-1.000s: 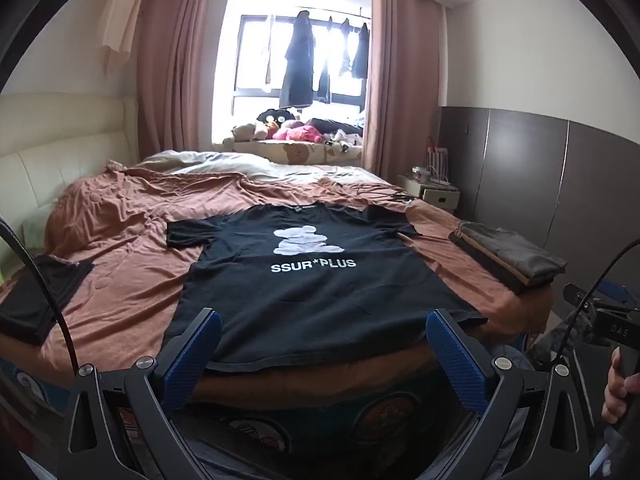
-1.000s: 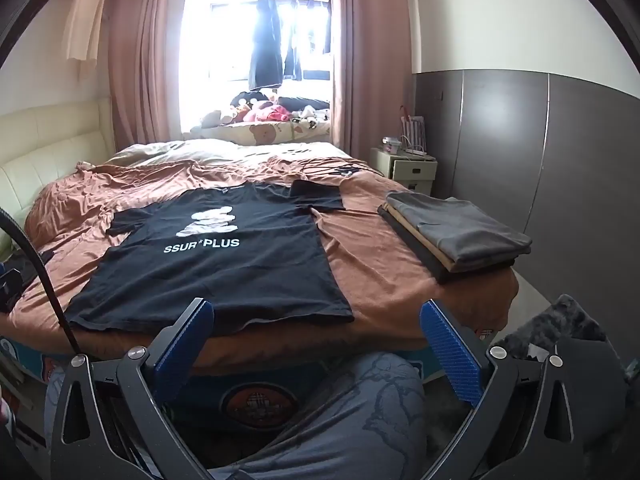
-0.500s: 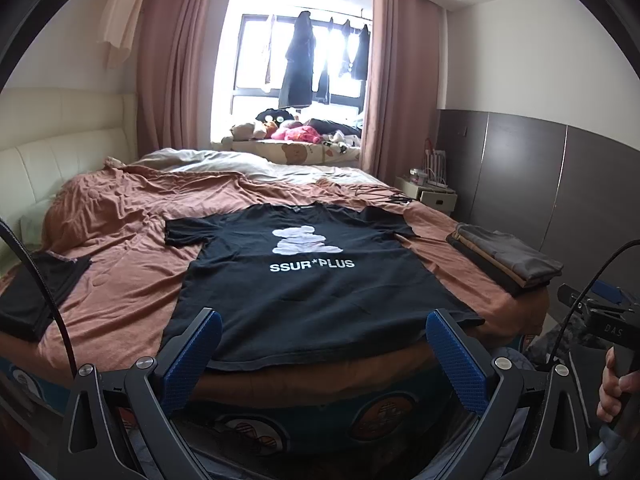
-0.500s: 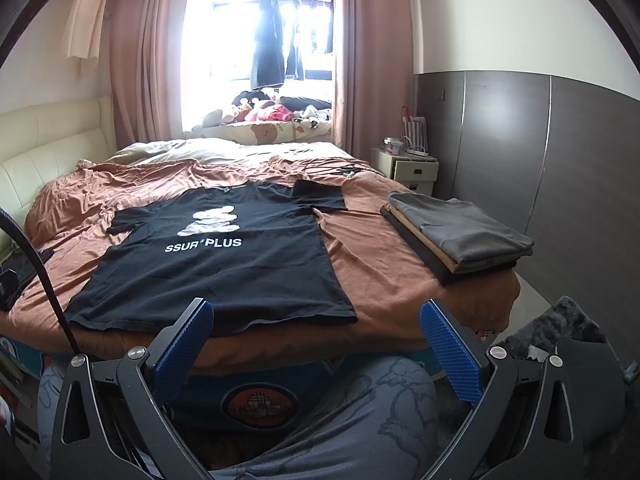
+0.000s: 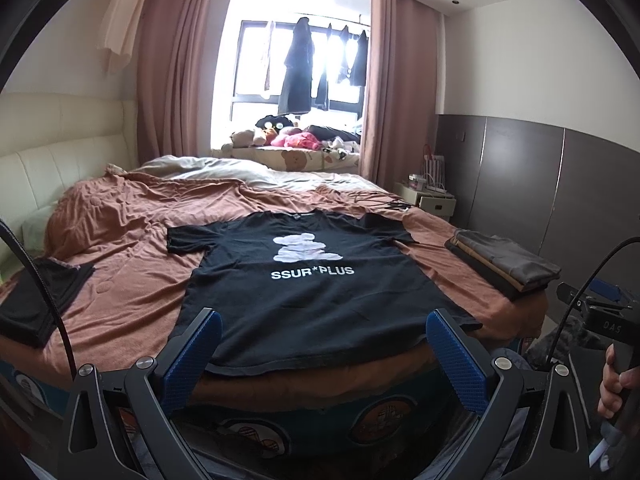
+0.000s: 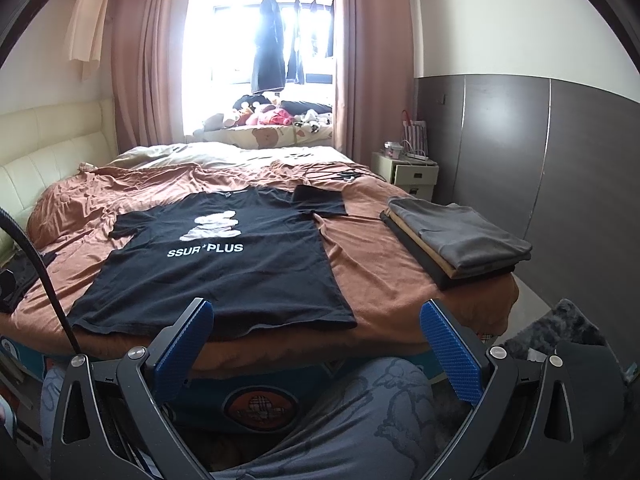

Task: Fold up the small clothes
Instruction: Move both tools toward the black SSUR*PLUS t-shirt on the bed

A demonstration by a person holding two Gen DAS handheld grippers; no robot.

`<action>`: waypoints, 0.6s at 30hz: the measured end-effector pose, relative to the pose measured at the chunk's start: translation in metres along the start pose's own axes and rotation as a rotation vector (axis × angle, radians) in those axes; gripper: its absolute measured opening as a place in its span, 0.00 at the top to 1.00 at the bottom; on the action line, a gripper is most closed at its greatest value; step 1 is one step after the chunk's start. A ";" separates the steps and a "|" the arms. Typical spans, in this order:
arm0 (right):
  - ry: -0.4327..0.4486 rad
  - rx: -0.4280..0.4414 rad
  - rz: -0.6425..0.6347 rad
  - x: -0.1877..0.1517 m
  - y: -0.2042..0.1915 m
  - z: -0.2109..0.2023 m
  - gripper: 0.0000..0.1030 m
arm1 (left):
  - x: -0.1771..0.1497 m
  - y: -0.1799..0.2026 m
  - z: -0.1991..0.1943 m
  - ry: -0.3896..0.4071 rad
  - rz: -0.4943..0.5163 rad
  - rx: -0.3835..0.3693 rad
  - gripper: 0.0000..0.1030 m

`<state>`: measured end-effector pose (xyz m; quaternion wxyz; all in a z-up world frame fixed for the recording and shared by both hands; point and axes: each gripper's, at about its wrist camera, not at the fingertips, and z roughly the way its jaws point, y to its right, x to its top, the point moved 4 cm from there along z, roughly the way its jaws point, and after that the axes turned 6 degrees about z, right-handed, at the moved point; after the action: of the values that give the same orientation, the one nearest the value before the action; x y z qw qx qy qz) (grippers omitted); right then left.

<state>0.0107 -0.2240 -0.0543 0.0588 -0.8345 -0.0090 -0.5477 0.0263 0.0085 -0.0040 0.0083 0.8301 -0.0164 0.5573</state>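
Both grippers (image 5: 320, 354) (image 6: 316, 340) seemingly slightly nearer flat T-shirt (image 5: 316, 280).

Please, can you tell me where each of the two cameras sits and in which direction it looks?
Left wrist: sits on the open left gripper at the foot of the bed, facing the window; the black T-shirt lies ahead; a hand shows at right.
Right wrist: sits on the open right gripper, facing the same way from further right; a knee shows below.
Both share the T-shirt, the folded stack and the window.
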 end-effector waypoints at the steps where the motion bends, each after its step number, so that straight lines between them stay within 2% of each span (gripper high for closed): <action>1: 0.004 0.002 0.002 0.001 0.001 -0.002 0.00 | 0.001 0.000 -0.001 0.001 0.002 0.001 0.00; 18: 0.006 0.019 -0.001 0.007 0.000 -0.014 0.00 | 0.004 -0.008 -0.016 -0.011 -0.021 0.005 0.00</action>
<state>0.0003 -0.2255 -0.0426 0.0666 -0.8322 -0.0142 -0.5503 0.0134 0.0168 0.0059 0.0119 0.8332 -0.0064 0.5528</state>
